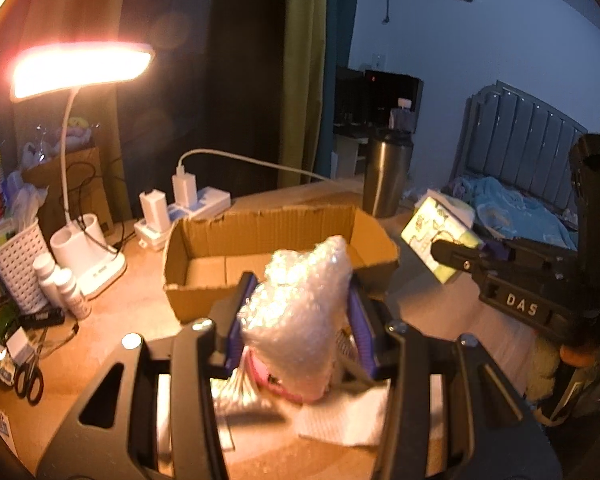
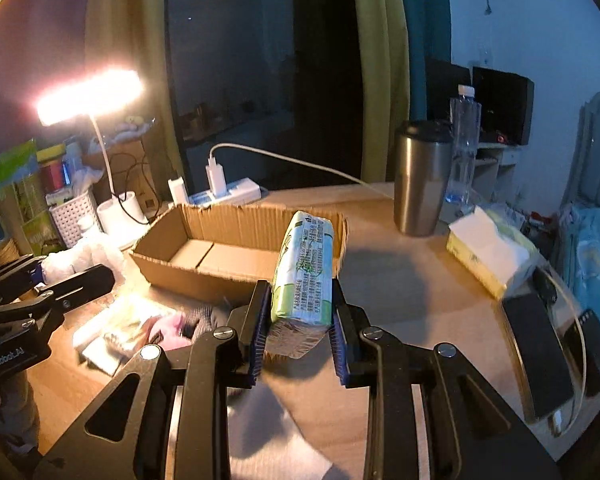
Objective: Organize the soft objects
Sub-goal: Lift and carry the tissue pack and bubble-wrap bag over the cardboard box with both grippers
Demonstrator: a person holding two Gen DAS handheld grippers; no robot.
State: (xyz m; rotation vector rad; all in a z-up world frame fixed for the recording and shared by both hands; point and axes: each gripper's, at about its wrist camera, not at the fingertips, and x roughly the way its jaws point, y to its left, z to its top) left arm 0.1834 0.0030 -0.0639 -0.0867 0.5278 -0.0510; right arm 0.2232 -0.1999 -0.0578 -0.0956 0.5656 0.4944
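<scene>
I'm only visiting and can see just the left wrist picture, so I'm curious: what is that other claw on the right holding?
Observer: The right gripper squeezes a green and white soft pack from both sides. It holds the pack upright, printed side showing, in front of the cardboard box.
Operator: That claw blocks my view of the table's right end. Is anything there?
Observer: Yes, a flat dark slab, perhaps a phone, lies near the table's right edge.

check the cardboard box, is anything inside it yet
No, the cardboard box shows only its bare floor, while the tissue pack sits in the right gripper.
</scene>
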